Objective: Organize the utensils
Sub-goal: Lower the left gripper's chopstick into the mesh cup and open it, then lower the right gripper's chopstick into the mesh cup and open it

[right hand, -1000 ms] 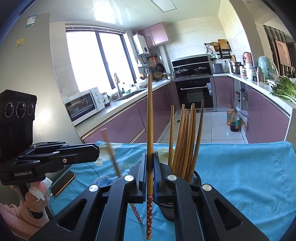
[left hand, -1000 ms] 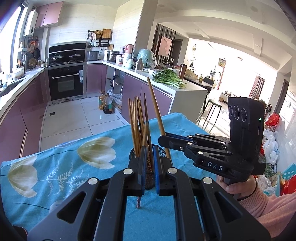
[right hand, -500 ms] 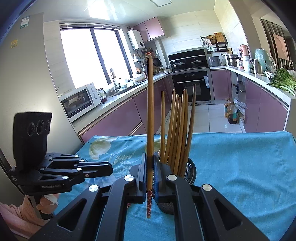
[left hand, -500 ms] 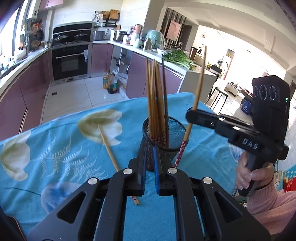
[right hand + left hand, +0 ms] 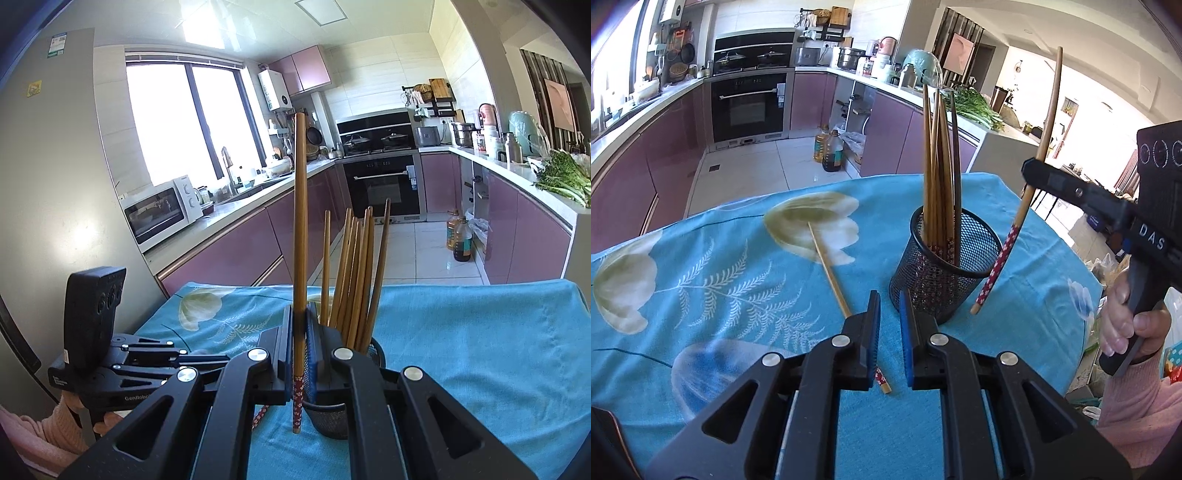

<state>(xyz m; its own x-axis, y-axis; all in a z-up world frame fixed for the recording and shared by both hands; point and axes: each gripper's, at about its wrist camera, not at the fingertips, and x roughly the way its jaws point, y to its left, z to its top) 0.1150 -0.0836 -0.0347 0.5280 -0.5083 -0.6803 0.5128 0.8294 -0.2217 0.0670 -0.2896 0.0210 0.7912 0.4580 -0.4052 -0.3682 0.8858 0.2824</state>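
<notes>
Chopsticks are going into the black mesh cup (image 5: 945,258), and I am mid-way through one of them. My right gripper (image 5: 299,354) is clamped on a single chopstick (image 5: 300,221), held nearly upright with its red patterned end pointing down, hanging just to the right of the cup and clear of the blue flowered tablecloth (image 5: 738,277). I judge the next move is to lift that stick above the rim, bring it left over the opening and let it drop among the others without knocking the light cup over. Inside the cup stands a bundle of brown chopsticks (image 5: 940,166), leaning together toward the far side, patterned ends down. My left gripper (image 5: 889,332) holds nothing; its blue pads (image 5: 874,332) sit a narrow gap apart, near the cup. One more loose chopstick (image 5: 827,269) lies flat on the cloth to the left, its near end running under my left gripper, waiting to be picked up.
</notes>
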